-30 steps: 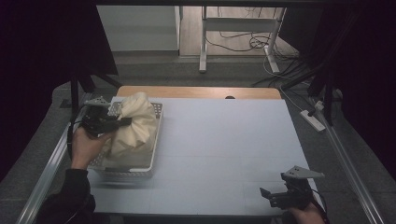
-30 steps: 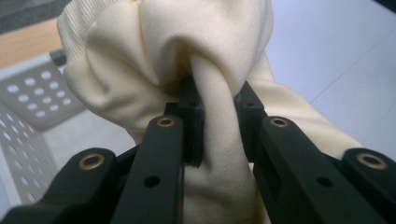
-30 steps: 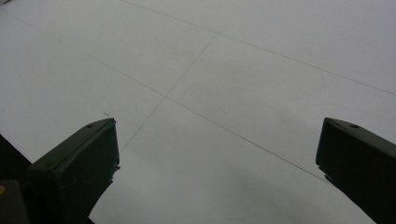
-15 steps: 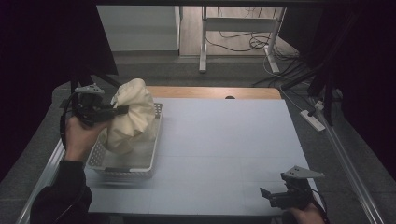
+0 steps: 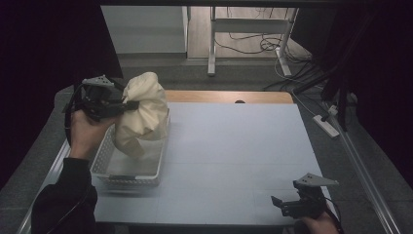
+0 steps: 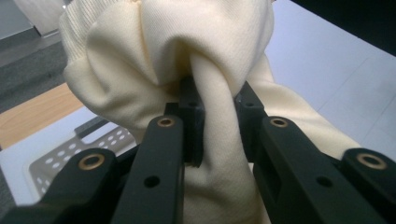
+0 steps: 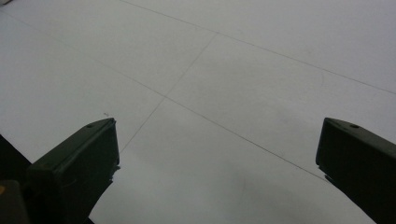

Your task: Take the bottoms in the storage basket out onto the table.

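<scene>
A bunched cream cloth (image 5: 142, 109) hangs above a white perforated basket (image 5: 104, 165) at the table's left side. My left gripper (image 5: 130, 105) is shut on a fold of that cloth (image 6: 219, 79), with the fabric pinched between its black jaws, and holds it up so the lower end dangles into the basket. The basket's holed wall (image 6: 70, 151) shows below the cloth in the left gripper view. My right gripper (image 5: 278, 204) rests low at the table's front right corner, open, with only bare tabletop (image 7: 210, 93) between its jaws.
The light grey table (image 5: 234, 141) has a wooden strip (image 5: 219, 96) along its far edge. Metal rails run along both sides. A power strip (image 5: 326, 125) lies on the floor at the right, and cables and table legs stand beyond the far edge.
My left gripper has risen and moved back with the cloth, lifting most of it out of the basket. The right gripper has stayed still.
</scene>
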Demonstrator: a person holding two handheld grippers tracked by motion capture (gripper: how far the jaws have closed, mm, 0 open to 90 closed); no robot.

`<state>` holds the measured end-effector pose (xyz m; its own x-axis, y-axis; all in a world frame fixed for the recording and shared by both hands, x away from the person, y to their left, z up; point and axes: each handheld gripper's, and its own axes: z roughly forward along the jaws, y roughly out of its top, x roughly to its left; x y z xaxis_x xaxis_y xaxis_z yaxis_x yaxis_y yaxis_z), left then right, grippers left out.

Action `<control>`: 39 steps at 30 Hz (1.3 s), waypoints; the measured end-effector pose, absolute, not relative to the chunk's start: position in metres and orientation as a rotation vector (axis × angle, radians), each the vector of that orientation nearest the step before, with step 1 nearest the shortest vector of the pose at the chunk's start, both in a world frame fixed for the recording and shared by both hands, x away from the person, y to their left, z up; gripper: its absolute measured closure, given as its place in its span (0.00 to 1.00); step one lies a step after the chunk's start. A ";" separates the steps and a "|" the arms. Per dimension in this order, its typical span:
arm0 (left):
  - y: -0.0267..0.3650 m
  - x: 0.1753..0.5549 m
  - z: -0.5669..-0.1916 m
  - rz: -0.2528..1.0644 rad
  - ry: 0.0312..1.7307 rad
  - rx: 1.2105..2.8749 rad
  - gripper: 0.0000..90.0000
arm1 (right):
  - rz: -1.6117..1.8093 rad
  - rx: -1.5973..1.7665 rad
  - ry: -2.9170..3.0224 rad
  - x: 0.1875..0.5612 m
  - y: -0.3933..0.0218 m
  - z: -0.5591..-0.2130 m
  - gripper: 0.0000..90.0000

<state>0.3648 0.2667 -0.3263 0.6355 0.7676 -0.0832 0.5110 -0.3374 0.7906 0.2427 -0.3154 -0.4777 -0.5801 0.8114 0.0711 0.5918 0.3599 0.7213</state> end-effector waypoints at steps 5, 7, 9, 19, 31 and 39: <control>0.259 0.369 -0.318 0.389 0.979 2.023 0.86 | 1.050 1.245 2.326 0.243 -0.315 -0.478 0.00; 0.256 0.371 -0.315 0.395 0.966 2.026 0.86 | 1.050 1.245 2.327 0.243 -0.316 -0.478 0.00; 0.253 0.372 -0.312 0.395 0.948 2.031 0.86 | 1.050 1.247 2.326 0.243 -0.316 -0.478 0.00; 0.238 0.380 -0.298 0.387 0.903 2.041 0.86 | 1.052 1.247 2.327 0.243 -0.316 -0.478 0.00; 0.220 0.386 -0.283 0.383 0.857 2.041 0.86 | 1.055 1.250 2.325 0.243 -0.316 -0.478 0.00; 0.209 0.388 -0.277 0.372 0.823 2.037 0.86 | 1.056 1.250 2.326 0.243 -0.316 -0.478 0.00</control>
<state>0.3878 0.2093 -0.2769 0.7353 0.6761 -0.0469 0.4120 -0.3909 0.8231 0.2427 -0.3163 -0.4776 -0.5780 0.8122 0.0794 0.5943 0.3522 0.7230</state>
